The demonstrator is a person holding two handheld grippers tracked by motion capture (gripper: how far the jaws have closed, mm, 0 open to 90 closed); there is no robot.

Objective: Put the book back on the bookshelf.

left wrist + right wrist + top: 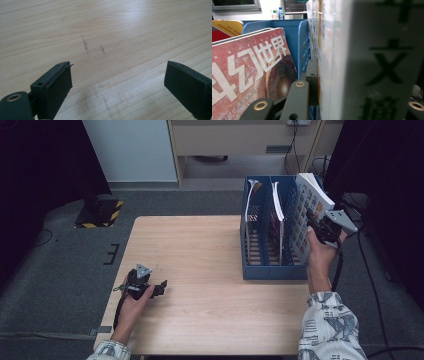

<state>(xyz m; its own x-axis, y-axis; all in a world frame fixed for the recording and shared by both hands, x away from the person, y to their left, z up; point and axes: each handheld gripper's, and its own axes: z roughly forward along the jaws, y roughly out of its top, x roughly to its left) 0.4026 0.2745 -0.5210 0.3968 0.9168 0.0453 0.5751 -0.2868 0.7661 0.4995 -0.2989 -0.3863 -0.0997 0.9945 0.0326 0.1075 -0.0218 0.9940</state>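
A white book (309,215) is held upright at the blue rack (274,270).

The book is gripped by the right gripper (316,224) in the rack's rightmost slot, with its top above the rim. Two more books are seen in the other slots. The left gripper (159,288) is rested on the table (200,250), well apart.

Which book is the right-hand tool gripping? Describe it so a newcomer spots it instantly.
Start at the blue file rack on the right side of the wooden table. In its rightmost slot stands the thick white book, leaning right, its cover a grid of small pictures. The right tongs clamp it; its neighbours are thinner and sit upright.
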